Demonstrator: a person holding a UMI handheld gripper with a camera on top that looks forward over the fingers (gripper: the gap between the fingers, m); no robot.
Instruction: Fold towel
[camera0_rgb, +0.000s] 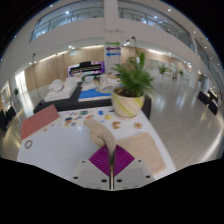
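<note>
A beige towel (138, 150) lies on the white table (60, 145), one part spread flat just right of my fingers and another part bunched up and lifted ahead of them (100, 130). My gripper (111, 152) is shut, its two magenta pads (101, 160) pressed together with a fold of the towel pinched between them. The cloth rises out of the fingertips and hangs over them.
A potted green plant (128, 88) in a yellow pot stands at the table's far right. A reddish flat cloth (40, 121) lies at the left edge. Small items (75, 122) are scattered mid-table. Beyond are a dark bench and a bright hall.
</note>
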